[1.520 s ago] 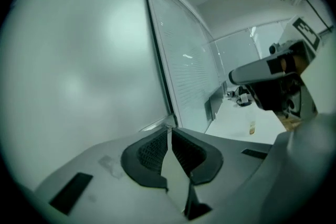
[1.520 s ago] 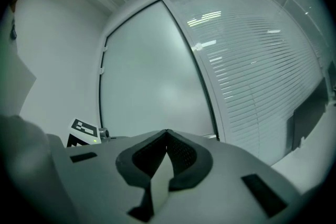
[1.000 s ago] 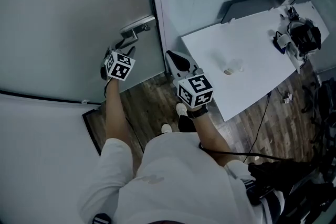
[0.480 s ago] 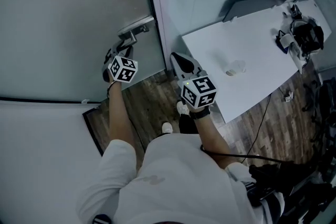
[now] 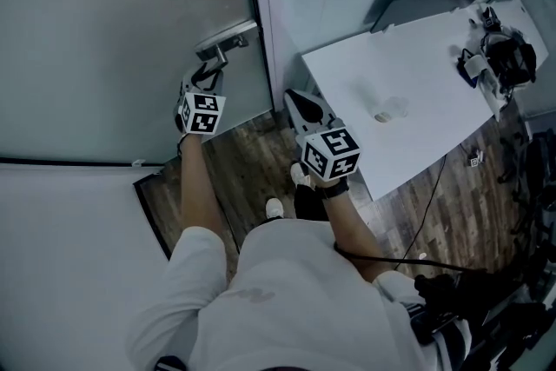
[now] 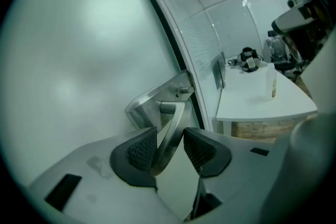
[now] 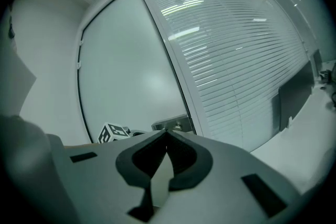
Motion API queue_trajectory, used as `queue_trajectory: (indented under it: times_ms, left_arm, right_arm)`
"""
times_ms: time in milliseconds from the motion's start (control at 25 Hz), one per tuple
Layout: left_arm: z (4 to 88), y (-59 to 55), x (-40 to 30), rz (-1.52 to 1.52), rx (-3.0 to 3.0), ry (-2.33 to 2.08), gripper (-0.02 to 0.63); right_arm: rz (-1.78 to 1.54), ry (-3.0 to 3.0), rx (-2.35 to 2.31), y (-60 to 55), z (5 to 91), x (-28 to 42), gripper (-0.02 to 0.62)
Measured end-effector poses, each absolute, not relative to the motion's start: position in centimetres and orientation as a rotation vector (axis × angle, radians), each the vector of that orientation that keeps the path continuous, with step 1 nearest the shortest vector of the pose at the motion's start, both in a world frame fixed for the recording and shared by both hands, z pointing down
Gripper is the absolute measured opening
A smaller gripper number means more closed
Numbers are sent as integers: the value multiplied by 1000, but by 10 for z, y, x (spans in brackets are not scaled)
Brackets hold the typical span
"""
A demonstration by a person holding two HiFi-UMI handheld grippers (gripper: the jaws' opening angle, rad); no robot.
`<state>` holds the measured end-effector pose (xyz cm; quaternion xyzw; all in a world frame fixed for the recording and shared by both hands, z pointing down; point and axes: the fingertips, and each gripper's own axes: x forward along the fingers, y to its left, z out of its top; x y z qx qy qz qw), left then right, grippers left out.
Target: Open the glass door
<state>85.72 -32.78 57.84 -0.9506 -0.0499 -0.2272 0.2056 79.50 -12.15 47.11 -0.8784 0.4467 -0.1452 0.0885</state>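
Where the person's white shirt (image 5: 287, 300) fills the bottom of the head view, both bare forearms reach forward over the wood-plank floor (image 5: 252, 169).

The right gripper (image 5: 300, 104) hangs just off the white table's (image 5: 434, 74) near edge, close to its left corner. Its jaws are pressed together with nothing between them, as the right gripper view shows (image 7: 167, 135).

The left gripper (image 5: 208, 76) is well left of that corner, up at the door. In its own view, the left gripper (image 6: 169, 147) has its jaws drawn in on the metal lever handle (image 6: 173, 126). The lever runs down between the ribbed pads (image 6: 139, 148), lying against the left one and meeting the tip of the right one. It slopes downward from its steel backplate (image 6: 149, 105).

The backplate sits on the frosted glass door (image 5: 113, 30), beside the dark door frame (image 5: 248, 4). The door lies flush against that frame.

Right of the frame stands a glass partition with horizontal blinds (image 7: 236, 50), running along the table's far edge.

A small clear bottle (image 6: 271, 81) stands near the middle of the table. A black headset (image 5: 506, 58) lies at its far right corner.
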Motion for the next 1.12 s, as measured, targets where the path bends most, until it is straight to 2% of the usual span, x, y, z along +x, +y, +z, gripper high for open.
queue_trajectory:
  times_ms: [600,1120]
  left_arm:
    - [577,-301,818,-663,-2475,-171,147]
    - [577,-272,763,-681,-2341,-272,147]
  right_arm:
    - [-357,1327,-2654,-116,446,777,3]
    - [-275,1258,-2700,-106,431,713,3]
